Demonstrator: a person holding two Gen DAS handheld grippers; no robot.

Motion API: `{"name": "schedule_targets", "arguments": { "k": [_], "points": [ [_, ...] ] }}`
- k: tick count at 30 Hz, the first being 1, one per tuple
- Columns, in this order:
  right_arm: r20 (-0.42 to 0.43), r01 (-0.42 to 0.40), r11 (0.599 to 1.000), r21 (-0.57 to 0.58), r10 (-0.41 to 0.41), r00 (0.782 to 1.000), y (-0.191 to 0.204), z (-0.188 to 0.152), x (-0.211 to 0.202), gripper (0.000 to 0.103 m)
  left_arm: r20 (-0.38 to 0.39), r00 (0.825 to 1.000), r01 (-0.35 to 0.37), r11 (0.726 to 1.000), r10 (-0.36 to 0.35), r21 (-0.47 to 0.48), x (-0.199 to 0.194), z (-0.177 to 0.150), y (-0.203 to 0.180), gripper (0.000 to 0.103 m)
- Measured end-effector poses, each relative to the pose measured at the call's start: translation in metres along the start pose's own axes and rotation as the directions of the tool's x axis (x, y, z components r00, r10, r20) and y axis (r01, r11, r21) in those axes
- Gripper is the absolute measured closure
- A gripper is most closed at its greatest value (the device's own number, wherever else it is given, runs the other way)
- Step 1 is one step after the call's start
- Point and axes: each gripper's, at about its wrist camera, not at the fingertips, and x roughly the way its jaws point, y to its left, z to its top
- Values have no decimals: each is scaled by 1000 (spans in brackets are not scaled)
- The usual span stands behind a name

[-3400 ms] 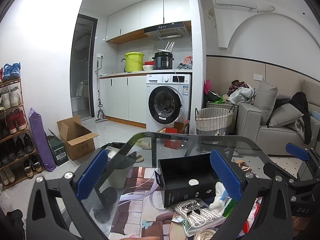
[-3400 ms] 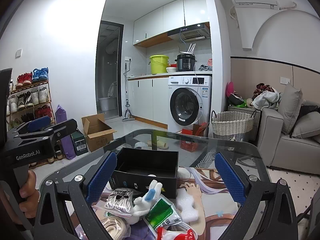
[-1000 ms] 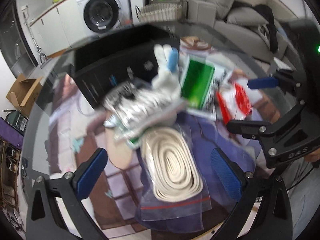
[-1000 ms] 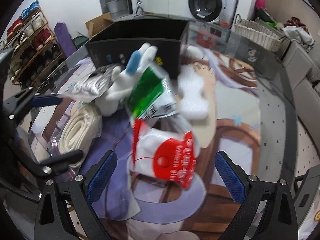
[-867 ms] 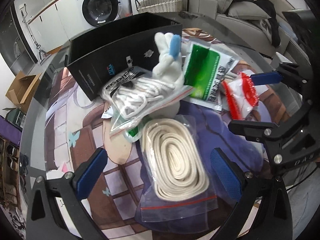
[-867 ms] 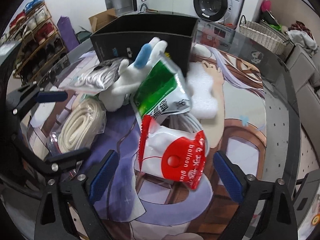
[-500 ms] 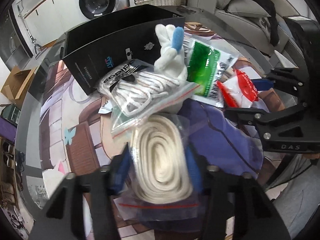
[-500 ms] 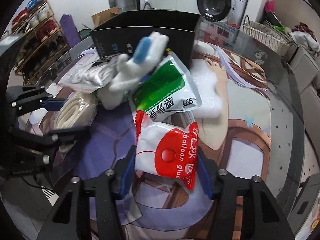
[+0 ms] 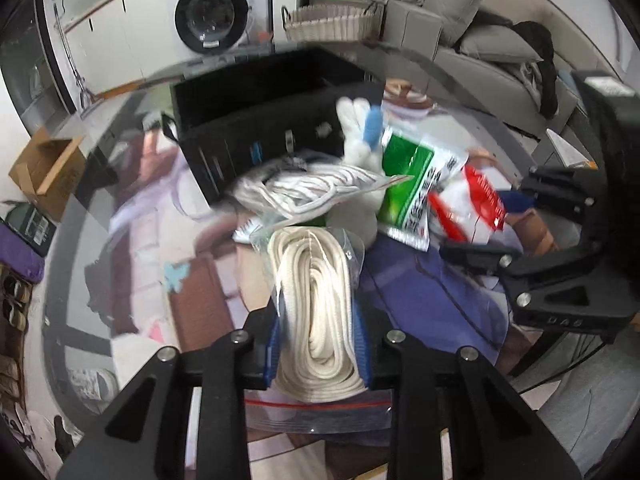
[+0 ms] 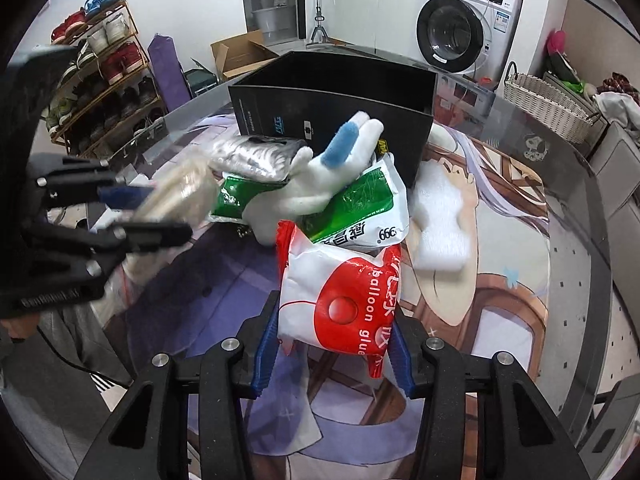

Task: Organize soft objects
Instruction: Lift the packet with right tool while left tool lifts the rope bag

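Two grips: my left gripper (image 9: 318, 344) clamped the bagged rope (image 9: 316, 300); my right gripper (image 10: 332, 354) was closing on the "balloon glue" packet (image 10: 340, 300), beside a "999" sachet (image 10: 360, 208).

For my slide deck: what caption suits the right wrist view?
Right gripper closing on a red-and-white balloon glue packet, black box behind.

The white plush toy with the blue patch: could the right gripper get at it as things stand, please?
Probably not right now: the right gripper is closing on the red and white balloon glue packet, and the green and white sachet lies between it and the white plush toy.
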Motion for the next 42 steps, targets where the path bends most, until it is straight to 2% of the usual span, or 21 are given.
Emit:
{"name": "schedule_targets", "arguments": {
  "k": [7, 10, 14, 17, 19, 22, 24, 25, 26, 29, 30, 33, 36, 38, 42],
  "points": [
    [57, -9, 1000, 2, 9, 998, 5, 5, -12, 55, 84, 996, -5, 999, 8, -37, -19, 4, 11, 75],
    [120, -19, 1000, -2, 19, 993, 8, 10, -22, 55, 140, 990, -16, 1000, 19, -26, -29, 7, 9, 75],
    [229, -11, 1000, -28, 17, 973, 14, 16, -43, 55, 233, 970, -71, 998, 68, 1, -43, 12, 0, 75],
    [316, -3, 999, -36, 14, 948, 19, 17, -62, 55, 299, 951, -84, 996, 79, 5, -54, 13, 1, 75],
    [368, -3, 999, -39, 17, 929, 22, 17, -74, 55, 358, 929, -94, 996, 88, -1, -65, 12, 2, 75],
    [469, 6, 998, -63, 24, 883, 27, 15, -94, 55, 424, 901, -97, 995, 94, -15, -77, 11, 5, 75],
    [545, 4, 996, -90, 46, 837, 34, 12, -111, 55, 474, 875, -102, 995, 98, -18, -87, 8, 6, 75],
    [564, 5, 995, -99, 52, 824, 35, 11, -115, 55, 499, 861, -109, 994, 104, -19, -91, 7, 7, 75],
    [598, 16, 994, -112, 55, 800, 40, 9, -123, 55, 513, 852, -115, 993, 109, -20, -95, 4, 7, 75],
    [665, 31, 990, -138, 70, 743, 49, 3, -140, 55, 571, 813, -131, 991, 118, -18, -107, -2, 8, 75],
    [679, 40, 990, -136, 64, 731, 51, 1, -143, 55, 585, 802, -135, 991, 121, -21, -110, -3, 8, 75],
    [703, 30, 993, -118, 62, 708, 52, -2, -151, 55, 641, 758, -127, 991, 124, -43, -123, -9, 11, 75],
    [714, 25, 995, -94, 50, 699, 51, -4, -154, 55, 680, 722, -130, 990, 131, -52, -133, -13, 16, 74],
    [717, 25, 996, -83, 43, 695, 47, -5, -154, 55, 693, 708, -132, 990, 134, -57, -136, -16, 16, 74],
    [721, 21, 998, -55, 25, 692, 42, -4, -155, 55, 701, 700, -131, 990, 133, -57, -139, -17, 18, 74]
  ]
}}
